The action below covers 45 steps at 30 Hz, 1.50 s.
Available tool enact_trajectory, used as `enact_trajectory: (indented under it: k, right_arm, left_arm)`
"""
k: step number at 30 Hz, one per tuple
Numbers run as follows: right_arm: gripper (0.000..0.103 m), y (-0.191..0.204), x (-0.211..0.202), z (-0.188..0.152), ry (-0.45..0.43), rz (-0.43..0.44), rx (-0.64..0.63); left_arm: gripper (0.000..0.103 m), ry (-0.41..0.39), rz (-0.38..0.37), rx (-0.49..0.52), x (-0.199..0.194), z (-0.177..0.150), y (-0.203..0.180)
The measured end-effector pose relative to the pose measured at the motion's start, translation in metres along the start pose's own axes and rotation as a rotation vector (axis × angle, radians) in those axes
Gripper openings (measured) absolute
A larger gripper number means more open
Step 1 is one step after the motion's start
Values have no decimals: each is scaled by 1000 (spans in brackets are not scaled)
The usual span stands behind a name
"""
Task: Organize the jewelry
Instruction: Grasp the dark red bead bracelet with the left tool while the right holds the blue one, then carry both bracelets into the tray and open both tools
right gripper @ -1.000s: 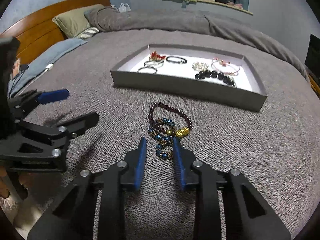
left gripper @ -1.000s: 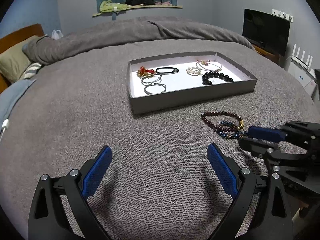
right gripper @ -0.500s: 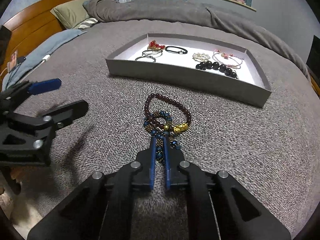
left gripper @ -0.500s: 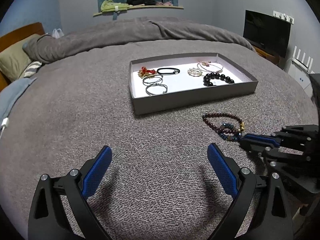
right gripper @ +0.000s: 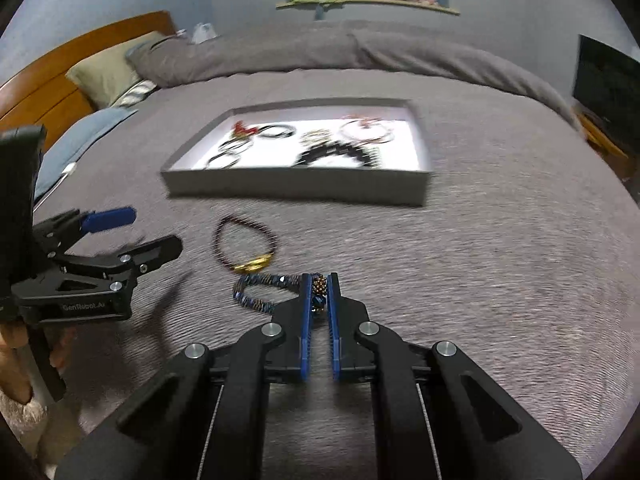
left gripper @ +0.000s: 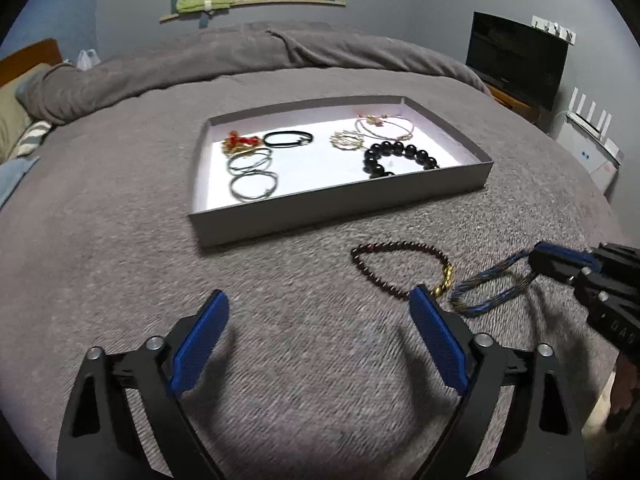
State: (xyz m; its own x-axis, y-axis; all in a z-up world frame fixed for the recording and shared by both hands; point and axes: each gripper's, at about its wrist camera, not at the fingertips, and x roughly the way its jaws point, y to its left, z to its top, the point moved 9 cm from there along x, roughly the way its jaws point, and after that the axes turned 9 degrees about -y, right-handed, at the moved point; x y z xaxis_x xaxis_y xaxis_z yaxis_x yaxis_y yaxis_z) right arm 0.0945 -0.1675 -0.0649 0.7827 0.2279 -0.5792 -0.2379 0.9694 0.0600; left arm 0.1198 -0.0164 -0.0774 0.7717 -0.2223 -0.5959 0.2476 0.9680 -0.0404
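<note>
My right gripper (right gripper: 319, 278) is shut on a blue and gold beaded bracelet (right gripper: 264, 286), which trails off to the left of its pads just above the bedspread. In the left wrist view the same blue bracelet (left gripper: 486, 284) hangs stretched from the right gripper (left gripper: 538, 254). A dark red bead bracelet (left gripper: 394, 266) with a gold charm lies on the bedspread beside it, also seen as the dark red bracelet (right gripper: 244, 242). My left gripper (left gripper: 318, 314) hovers over bare bedspread; its jaws are closing with nothing between them. A grey tray (left gripper: 340, 212) holds several bracelets.
The tray (right gripper: 296, 190) sits mid-bed on a grey bedspread (left gripper: 120, 240). A rumpled duvet (left gripper: 240, 56) lies behind it, pillows (right gripper: 108, 68) and a wooden headboard (right gripper: 48, 92) at the left, a dark screen (left gripper: 516, 60) at the right. A hand (right gripper: 16, 344) holds the left gripper's handle.
My right gripper shut on the blue bracelet and pulled it away from the dark red one, which stays on the bedspread. The left gripper shifted toward the bracelets.
</note>
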Motion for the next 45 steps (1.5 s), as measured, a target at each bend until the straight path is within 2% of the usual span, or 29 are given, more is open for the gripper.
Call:
enact_trajectory:
  k: [2,6,7,12,16,19,28,31,35,38,45]
  right_arm:
    - [7,-12,-1,3,-12,-34,1]
    - [7,-26,1,3,-6,-55,16]
    - [7,-28,3,2,-3,-53,21]
    - [7,-27,11,-5,19,-23,38]
    - [7,-28,17,-10,41,-1,62]
    - [8,-28,18,-12,49,5,68]
    - [10,-31,20,-16,61,12,65]
    - [15,-32,22,-17,62,1,63]
    - [17,-34,24,-18,74,2,60]
    - [24,-36,25,-19,79,-7,52]
    - [24,-37,31,-24,90,3,50]
  left_arm:
    - [70,21,-28,-9,7,2,-5]
    - [58,52,-54,-24,22,2,-12]
    - [51,68,-64,-26,27,1,-14]
    - [46,98,-88,-31,38,-2,-21]
    - [20,103,-98,18,38,-6,-24]
    - [11,102,-98,51,33,-9,-22]
    - [10,107,-96,69,11,-24,-8]
    - [11,112,-84,76,15,-23,-9]
    - [14,106,-56,103,20,-21,-13]
    - [16,103,-42,112,23,-20,-14]
    - [18,94,-27,127,27,-21,-15]
